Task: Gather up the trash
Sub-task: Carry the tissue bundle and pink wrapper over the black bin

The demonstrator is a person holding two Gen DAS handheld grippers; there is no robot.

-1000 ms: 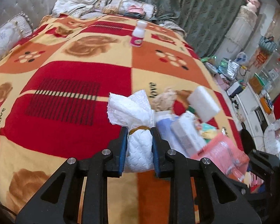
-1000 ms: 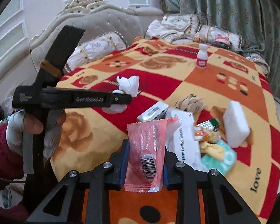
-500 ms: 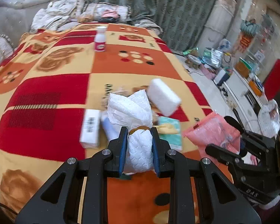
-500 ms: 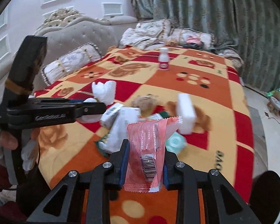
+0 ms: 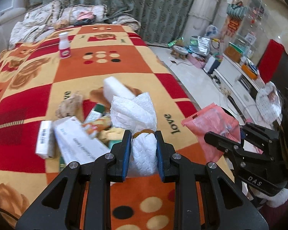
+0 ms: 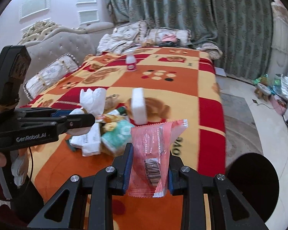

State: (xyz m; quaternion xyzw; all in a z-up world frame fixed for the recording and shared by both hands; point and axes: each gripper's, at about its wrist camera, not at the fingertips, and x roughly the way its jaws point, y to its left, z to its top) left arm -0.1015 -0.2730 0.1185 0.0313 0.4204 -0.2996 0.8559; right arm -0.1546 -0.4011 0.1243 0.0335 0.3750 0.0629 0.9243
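Observation:
My left gripper is shut on a crumpled white tissue wad, held above the blanket; the same gripper shows from the side in the right wrist view with the tissue wad sticking up. My right gripper is shut on a pink snack wrapper with a barcode; that wrapper and gripper appear at the right of the left wrist view. A heap of trash lies on the bed: a white foam block, white cartons, a teal tissue pack, a brown crumpled lump.
A small white bottle with a pink label stands far back on the patterned blanket. Pillows and a tufted headboard lie at the left. A round black bin opening is at lower right. Floor clutter lies beyond the bed's right edge.
Both grippers have swept toward the bed's right side, still holding the tissue wad and the pink wrapper. The trash heap has slid left in view and the black bin rim has grown larger.

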